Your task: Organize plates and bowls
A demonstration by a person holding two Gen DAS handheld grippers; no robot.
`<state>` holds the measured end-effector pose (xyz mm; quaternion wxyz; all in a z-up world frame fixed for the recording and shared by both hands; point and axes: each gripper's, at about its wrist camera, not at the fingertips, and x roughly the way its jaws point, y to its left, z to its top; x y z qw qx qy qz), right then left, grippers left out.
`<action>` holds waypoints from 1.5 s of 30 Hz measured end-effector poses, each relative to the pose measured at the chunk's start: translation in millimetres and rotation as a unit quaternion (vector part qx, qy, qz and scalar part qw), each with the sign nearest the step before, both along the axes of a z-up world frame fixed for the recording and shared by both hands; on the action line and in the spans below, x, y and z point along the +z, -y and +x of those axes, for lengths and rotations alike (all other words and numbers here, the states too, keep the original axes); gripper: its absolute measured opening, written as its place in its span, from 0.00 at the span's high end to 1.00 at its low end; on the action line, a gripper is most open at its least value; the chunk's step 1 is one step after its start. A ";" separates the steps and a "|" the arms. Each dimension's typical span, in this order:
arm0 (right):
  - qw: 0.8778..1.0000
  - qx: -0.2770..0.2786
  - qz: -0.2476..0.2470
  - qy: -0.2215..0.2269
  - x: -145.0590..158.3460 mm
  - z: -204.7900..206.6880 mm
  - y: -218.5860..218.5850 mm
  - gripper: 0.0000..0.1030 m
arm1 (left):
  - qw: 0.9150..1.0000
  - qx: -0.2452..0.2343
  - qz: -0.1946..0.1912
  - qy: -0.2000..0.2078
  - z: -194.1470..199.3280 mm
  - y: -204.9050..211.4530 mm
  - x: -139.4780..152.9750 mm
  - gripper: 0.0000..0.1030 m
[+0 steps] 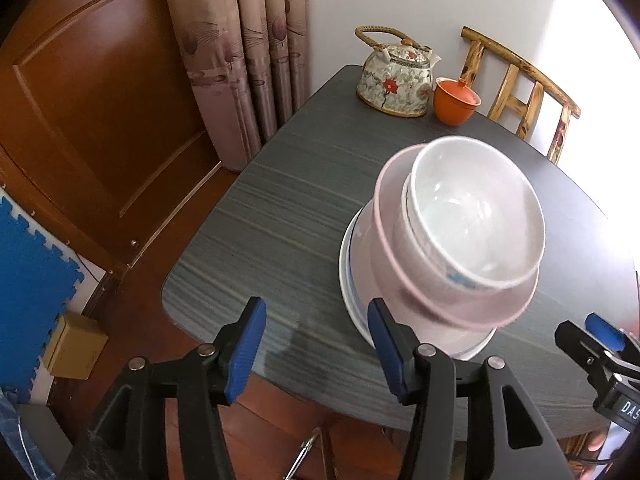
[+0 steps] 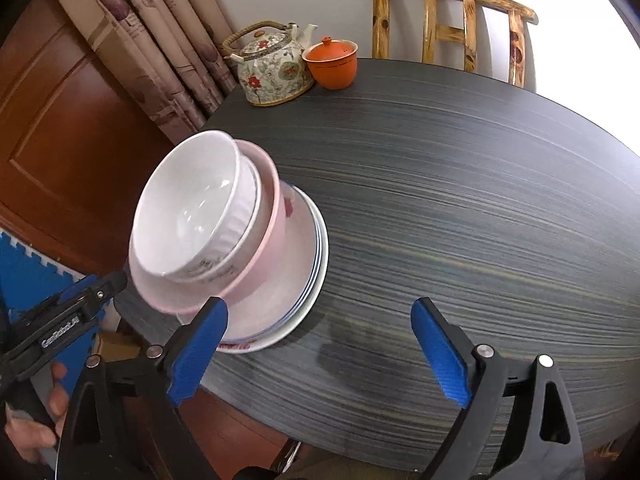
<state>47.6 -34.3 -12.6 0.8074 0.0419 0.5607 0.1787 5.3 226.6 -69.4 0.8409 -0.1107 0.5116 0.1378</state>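
Observation:
A stack of dishes stands on the dark table (image 1: 280, 216): white plates (image 1: 352, 296) at the bottom, a pink bowl (image 1: 452, 308) on them, and white bowls nested inside, the top white bowl (image 1: 476, 216) uppermost. The stack also shows in the right wrist view, with plates (image 2: 308, 280), pink bowl (image 2: 264, 256) and top white bowl (image 2: 188, 212). My left gripper (image 1: 316, 344) is open and empty, just left of the stack near the table's front edge. My right gripper (image 2: 320, 348) is open and empty, just right of the stack; its tip shows in the left wrist view (image 1: 600, 332).
A floral teapot (image 1: 396, 80) and an orange lidded cup (image 1: 456, 100) stand at the table's far corner. A wooden chair (image 1: 524, 92) is behind the table. Curtains (image 1: 240, 60) and a wooden door (image 1: 88, 100) are to the left. A blue foam mat (image 1: 28, 280) and a cardboard box (image 1: 76, 344) lie on the floor.

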 end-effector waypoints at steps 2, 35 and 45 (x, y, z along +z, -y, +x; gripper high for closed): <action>1.000 0.006 -0.004 0.009 2.0 -8.0 -1.0 0.09 | 1.000 0.000 0.007 -0.003 -7.6 4.4 -0.9 0.47; 0.996 0.027 -0.061 0.064 -13.3 -95.9 -12.1 0.03 | 0.999 -0.030 0.025 0.013 -52.9 69.6 -3.8 0.47; 0.995 0.026 -0.067 0.063 -15.1 -92.8 -13.8 0.02 | 0.999 -0.031 0.029 0.014 -48.8 70.3 -4.3 0.47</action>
